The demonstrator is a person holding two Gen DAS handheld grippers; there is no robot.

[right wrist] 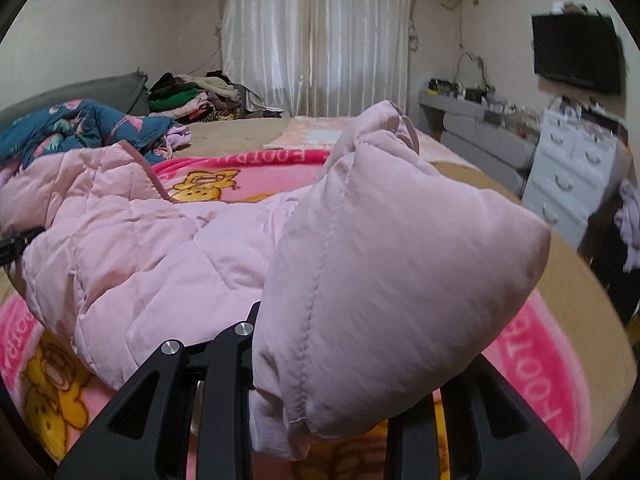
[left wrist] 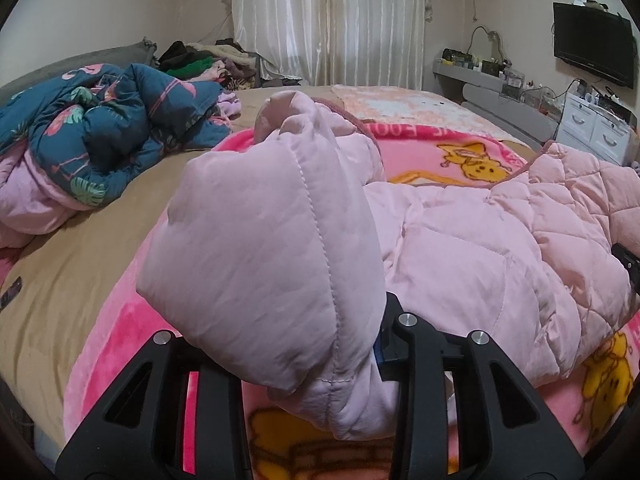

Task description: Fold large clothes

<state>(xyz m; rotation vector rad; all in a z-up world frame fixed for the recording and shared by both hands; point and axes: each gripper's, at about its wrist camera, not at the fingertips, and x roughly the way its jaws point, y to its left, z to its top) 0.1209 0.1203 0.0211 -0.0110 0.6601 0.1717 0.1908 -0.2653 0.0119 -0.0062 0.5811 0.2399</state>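
Closest to each camera, a black two-finger gripper has its jaws pinched nearly closed on a puffy fold of a pale pink quilted padded jacket (left wrist: 460, 248): the left gripper (left wrist: 320, 380) holds one bunched end, likely a sleeve, and the right gripper (right wrist: 320, 380) holds a matching bunched end on the other side. The padding billows up over the fingers and hides the pads. Between the two grips the jacket's body sags onto a bright pink fleece blanket printed with yellow cartoon bears (left wrist: 472, 160), spread over a tan bedsheet (left wrist: 80, 280). The jacket looks light, soft and springy, its shell possibly slick, so a grip at stitched seams or cuffs would probably hold better than loose filling. Further back lies a crumpled teal floral duvet (left wrist: 100, 136), then a heap of mixed clothes (left wrist: 200, 64), and white curtains (left wrist: 328, 20).
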